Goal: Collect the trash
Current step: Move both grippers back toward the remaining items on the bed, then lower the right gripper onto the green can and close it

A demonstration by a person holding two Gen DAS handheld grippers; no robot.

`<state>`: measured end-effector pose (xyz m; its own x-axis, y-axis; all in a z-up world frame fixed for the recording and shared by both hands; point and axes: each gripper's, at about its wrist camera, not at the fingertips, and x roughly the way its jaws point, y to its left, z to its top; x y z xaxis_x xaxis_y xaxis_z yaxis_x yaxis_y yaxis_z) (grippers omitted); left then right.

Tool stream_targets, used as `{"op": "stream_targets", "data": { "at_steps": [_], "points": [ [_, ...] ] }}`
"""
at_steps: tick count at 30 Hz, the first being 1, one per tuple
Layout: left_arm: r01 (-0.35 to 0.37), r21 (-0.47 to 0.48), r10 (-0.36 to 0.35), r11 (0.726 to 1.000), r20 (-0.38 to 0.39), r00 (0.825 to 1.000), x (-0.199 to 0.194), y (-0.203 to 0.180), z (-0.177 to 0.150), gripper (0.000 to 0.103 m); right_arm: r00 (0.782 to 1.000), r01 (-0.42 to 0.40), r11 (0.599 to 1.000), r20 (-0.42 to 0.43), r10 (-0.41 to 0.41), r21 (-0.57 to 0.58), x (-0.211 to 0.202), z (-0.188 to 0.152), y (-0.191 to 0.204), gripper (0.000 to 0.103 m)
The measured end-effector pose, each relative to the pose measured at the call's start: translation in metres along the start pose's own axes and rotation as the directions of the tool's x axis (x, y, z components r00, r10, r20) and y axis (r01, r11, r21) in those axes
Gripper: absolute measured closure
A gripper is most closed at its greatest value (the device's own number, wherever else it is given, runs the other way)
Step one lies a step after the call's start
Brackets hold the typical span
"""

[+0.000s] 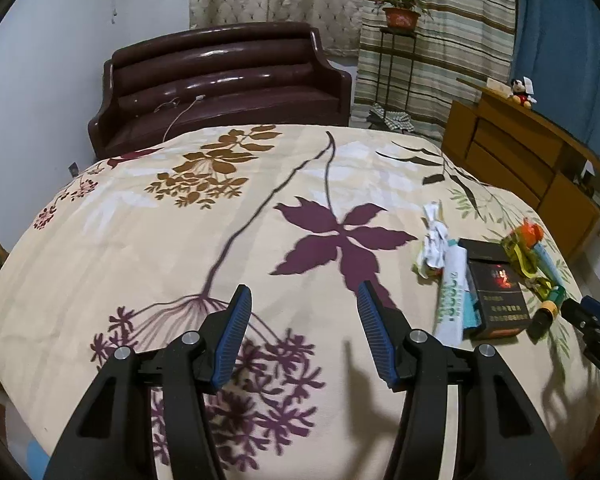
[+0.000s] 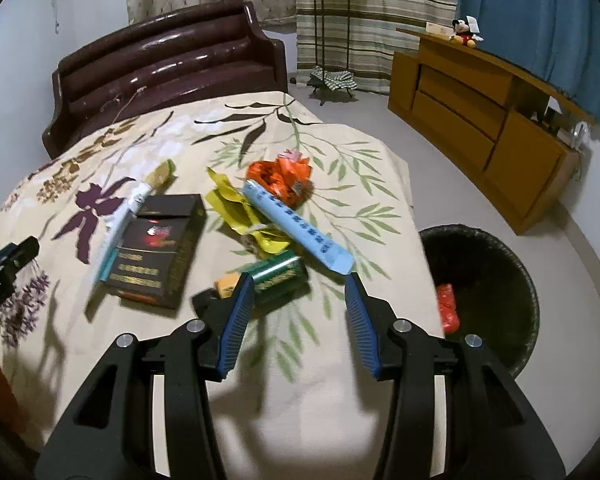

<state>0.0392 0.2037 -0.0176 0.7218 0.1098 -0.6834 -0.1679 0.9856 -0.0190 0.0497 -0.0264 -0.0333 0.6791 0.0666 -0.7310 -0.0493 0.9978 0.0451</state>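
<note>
A: R gripper [image 2: 300,312] first — state?
B: Fingers [image 2: 236,320] spread wide, nothing btwn them. It hangs over the near edge of the bed [image 2: 324,412]. L gripper [image 1: 304,332] same: fingers wide apart, empty, above the flowered cover, well to the left of the trash.

A: Landmark?
B: The dark cigarette box [image 2: 156,248], lying flat on the bed. All places rel. to that.

A: Nearest trash?
B: Green can [image 2: 276,274], on its side, just right of the box and near the R gripper's left fingertip. An orange-yellow bit [image 2: 227,281] sits by its left end; can't tell what it is.

A: Next out?
B: Yellow wrapper [image 2: 236,212], crumpled, right of the box. Pale blue tube [image 2: 298,228] lies diagonally across it, further right. White-green tube [image 2: 128,208] lies against the box's left side.

A: Beyond?
B: Orange wrapper [image 2: 282,180], bunched, beyond the box and to its right, at the blue tube's far end.

A: Bin?
B: Black bin [image 2: 500,280] on the floor, far right of the box, beside the bed. One red-orange piece [image 2: 447,307] inside.
</note>
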Motion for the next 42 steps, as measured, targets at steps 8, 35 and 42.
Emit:
{"op": "stream_targets", "data": {
  "at_steps": [8, 35, 42],
  "points": [
    [0.005, -0.026, -0.006, 1.000, -0.003, 1.000, 0.002, 0.019, -0.001, 0.049, 0.999, -0.030, 0.999, -0.037, 0.031, 0.009, 0.006, -0.004, 0.024, 0.057],
    [0.034, 0.006, -0.034, 0.999, -0.026, 0.999, 0.009, -0.001, -0.002, 0.048, 0.999, -0.011, 0.999, -0.051, 0.012, 0.031, 0.017, 0.000, 0.006, 0.058],
    [0.045, 0.026, -0.045, 0.999, -0.025, 0.999, 0.006, -0.016, -0.001, 0.049, 0.999, -0.021, 1.000, -0.047, 0.022, 0.015, 0.021, 0.006, 0.006, 0.069]
  ]
}}
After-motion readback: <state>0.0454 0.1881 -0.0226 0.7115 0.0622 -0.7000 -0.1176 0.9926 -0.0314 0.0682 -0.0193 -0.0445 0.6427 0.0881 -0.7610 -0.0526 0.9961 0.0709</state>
